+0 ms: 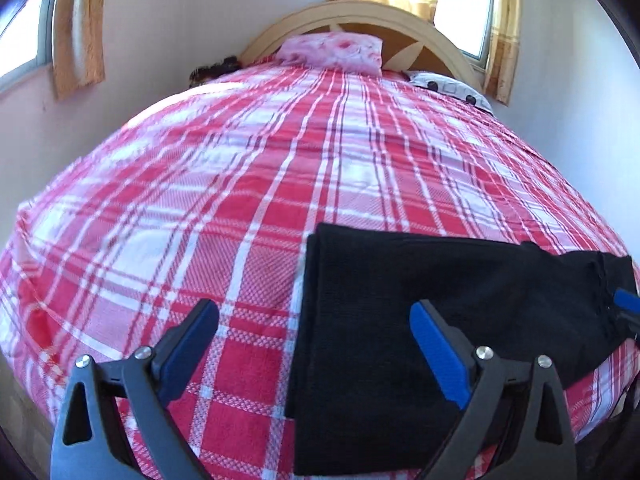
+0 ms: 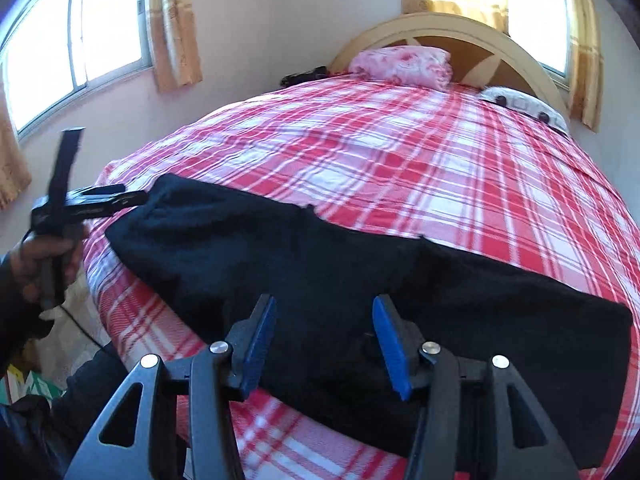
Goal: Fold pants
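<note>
Left gripper [image 1: 314, 320]: jaws spread wide, holding nothing, two blue pads visible. It hangs over the left end of the pants [image 1: 420, 320], one finger above bare bedspread [image 1: 240, 184], the other above the black cloth.

Right gripper [image 2: 324, 316]: jaws apart, narrower than the left, holding nothing, two blue pads visible. Both fingers sit over the black cloth near its front edge; whether they touch it cannot be determined.

Pants: one pair, black, lying flat as a long strip across the near part of the bed, close to its front edge, already doubled lengthwise by appearance. In the right wrist view the strip [image 2: 320, 272] runs from the left side of the bed to the right.

Further out, one headboard [image 1: 360, 20] and three items at the head of the bed: one pink floral pillow [image 1: 332, 50], one white spotted pillow [image 1: 448, 88], one dark item [image 1: 216, 68] at the left corner, unidentifiable. Two windows [image 2: 80, 40] with orange curtains [image 2: 176, 28].
</note>
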A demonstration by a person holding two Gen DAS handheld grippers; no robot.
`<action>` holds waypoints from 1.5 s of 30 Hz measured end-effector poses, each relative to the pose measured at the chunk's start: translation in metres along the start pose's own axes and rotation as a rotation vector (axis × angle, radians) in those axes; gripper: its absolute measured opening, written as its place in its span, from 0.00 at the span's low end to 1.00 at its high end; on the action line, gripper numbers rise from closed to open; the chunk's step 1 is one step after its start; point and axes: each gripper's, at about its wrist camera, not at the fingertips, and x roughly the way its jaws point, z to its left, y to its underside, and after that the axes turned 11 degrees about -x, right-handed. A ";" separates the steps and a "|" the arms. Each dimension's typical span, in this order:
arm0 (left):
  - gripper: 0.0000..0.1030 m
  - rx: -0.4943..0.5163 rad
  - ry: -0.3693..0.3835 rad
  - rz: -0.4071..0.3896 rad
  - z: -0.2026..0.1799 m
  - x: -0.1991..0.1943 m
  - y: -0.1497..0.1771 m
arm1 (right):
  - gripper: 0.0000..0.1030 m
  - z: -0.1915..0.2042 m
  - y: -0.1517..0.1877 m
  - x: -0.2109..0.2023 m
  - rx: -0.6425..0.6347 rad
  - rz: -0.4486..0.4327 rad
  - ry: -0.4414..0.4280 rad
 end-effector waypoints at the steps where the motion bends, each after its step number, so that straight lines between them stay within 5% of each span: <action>1: 0.96 -0.012 0.024 0.022 0.002 0.006 0.001 | 0.51 0.004 0.000 0.003 -0.009 0.007 -0.004; 10: 0.96 0.001 0.086 0.056 -0.014 0.020 0.007 | 0.51 0.027 0.005 0.029 -0.013 0.062 -0.033; 18: 1.00 0.049 0.030 0.120 -0.021 0.034 0.005 | 0.51 0.033 0.001 0.035 0.000 0.060 -0.035; 21: 0.85 0.053 0.032 0.106 -0.018 0.026 0.005 | 0.51 0.030 0.003 0.039 0.016 0.069 -0.032; 23: 0.56 0.068 0.058 0.097 -0.017 0.018 0.007 | 0.51 0.029 0.004 0.038 0.027 0.064 -0.037; 26: 0.41 0.097 0.098 0.102 -0.018 0.013 0.008 | 0.51 0.029 0.007 0.039 0.035 0.062 -0.041; 34: 0.22 0.055 0.153 0.103 -0.019 0.012 0.004 | 0.51 0.032 0.010 0.039 0.028 0.057 -0.029; 45: 0.20 -0.005 0.332 0.001 -0.038 -0.054 -0.020 | 0.51 0.020 0.009 0.017 0.108 -0.029 -0.019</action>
